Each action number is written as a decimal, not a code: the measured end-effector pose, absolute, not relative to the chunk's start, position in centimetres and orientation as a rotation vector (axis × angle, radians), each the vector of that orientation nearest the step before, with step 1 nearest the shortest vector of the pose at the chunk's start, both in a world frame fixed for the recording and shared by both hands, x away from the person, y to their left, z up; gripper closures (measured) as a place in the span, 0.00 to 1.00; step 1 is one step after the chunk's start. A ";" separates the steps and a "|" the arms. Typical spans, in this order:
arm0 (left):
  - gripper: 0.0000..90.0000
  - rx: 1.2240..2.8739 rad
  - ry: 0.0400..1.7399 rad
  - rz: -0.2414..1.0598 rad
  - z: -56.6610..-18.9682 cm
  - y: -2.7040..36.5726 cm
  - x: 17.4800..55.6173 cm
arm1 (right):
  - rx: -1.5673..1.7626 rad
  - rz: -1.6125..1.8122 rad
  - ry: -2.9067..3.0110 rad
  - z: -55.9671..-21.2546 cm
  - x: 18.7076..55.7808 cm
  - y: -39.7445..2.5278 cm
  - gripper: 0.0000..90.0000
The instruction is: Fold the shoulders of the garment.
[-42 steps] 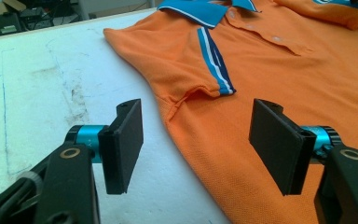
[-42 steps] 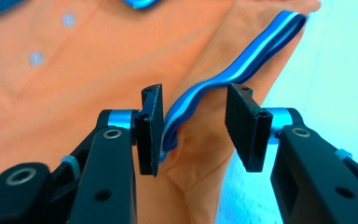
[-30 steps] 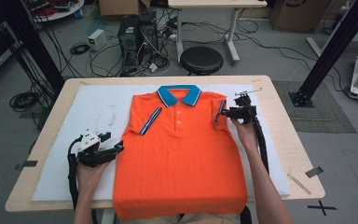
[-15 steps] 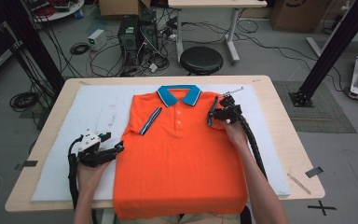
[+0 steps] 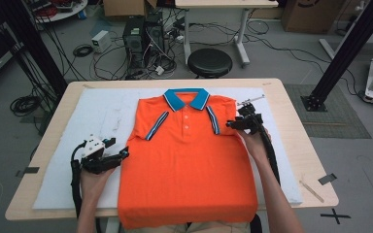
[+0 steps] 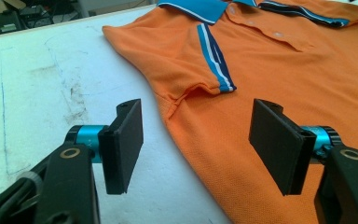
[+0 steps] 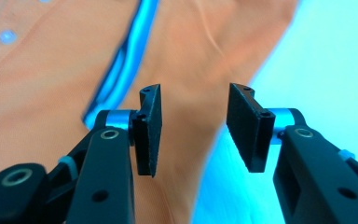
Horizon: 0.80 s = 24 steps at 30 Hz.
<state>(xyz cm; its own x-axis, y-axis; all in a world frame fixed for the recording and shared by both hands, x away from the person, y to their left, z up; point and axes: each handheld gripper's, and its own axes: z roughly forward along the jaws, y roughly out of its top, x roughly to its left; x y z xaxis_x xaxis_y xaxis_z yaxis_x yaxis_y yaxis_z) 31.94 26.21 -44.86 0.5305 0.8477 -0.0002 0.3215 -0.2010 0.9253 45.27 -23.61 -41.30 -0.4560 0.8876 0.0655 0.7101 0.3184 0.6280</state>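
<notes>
An orange polo shirt [image 5: 187, 165] with a blue collar [image 5: 186, 97] is lying flat and face up on a white padded sheet [image 5: 77, 126] that is covering most of the wooden table [image 5: 291, 141], its collar pointing away from the person and its hem hanging just over the near edge. Both short sleeves are lying folded in over the chest, their blue-and-white striped cuffs [image 5: 155, 126] slanting toward the button placket. The left gripper [image 5: 124, 154] is hovering at the shirt's left side seam, just below the folded sleeve, and in the left gripper view its jaws are standing wide apart, gripping nothing, with the orange fabric edge [image 6: 177, 105] running between them and the striped cuff just beyond. The right gripper [image 5: 230, 124] is sitting at the shirt's right edge by the other folded sleeve, and in the right gripper view, which is blurred, its jaws are also parted with orange cloth and a blue stripe [image 7: 121, 60] lying under and beyond them; they are probably not pinching anything, though contact with the fabric is hard to judge. A black round stool [image 5: 210, 62] is standing on the floor behind the table.
</notes>
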 end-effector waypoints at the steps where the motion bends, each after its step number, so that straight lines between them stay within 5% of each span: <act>1: 0.39 1.770 0.978 0.655 -44.9 26.2 31.9 | 1.455 0.878 2.295 -41.5 44.9 -24.0 0.63; 9: 0.39 1.773 0.977 0.661 -44.8 26.2 31.9 | 1.473 0.795 2.322 -43.0 43.5 -25.4 0.77; 15: 0.39 1.771 0.978 0.656 -44.9 26.1 31.9 | 1.460 0.711 2.263 -42.7 43.3 -26.6 0.79; 24: 0.39 1.772 0.978 0.655 -44.8 26.2 31.9 | 1.436 0.925 2.325 -41.9 41.5 -26.7 0.51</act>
<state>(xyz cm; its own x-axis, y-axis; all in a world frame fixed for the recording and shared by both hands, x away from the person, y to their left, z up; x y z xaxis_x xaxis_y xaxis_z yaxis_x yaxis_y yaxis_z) 31.91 26.18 -44.84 0.5321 0.8467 0.0019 0.3237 -0.2055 0.9236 41.45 -26.71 -41.94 -0.4798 0.8706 0.1090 0.7075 0.3104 0.6349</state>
